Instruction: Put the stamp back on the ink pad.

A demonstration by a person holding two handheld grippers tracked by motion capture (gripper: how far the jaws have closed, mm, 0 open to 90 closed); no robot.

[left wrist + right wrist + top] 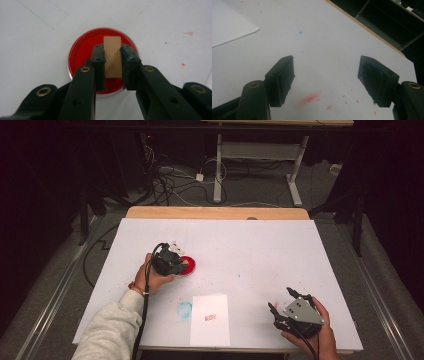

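Note:
A small wooden block [112,56] stands clamped between the black jaws of my left gripper [112,66], directly over a round red ink pad [82,53]. Whether the block touches the red surface I cannot tell. From above, the left gripper [176,262] sits at the left middle of the table, covering part of the red ink pad [189,265]. My right gripper [282,301] rests near the front right edge with its jaws wide apart and nothing between them; its own view, over the right gripper [325,81], shows bare table with red specks.
A white sheet of paper [210,319] with a red stamp mark [210,317] lies at the front middle, a blue smudge [184,309] just left of it. The white table cover [260,250] ends at a wooden far edge [217,212]. Cables and desk legs stand beyond.

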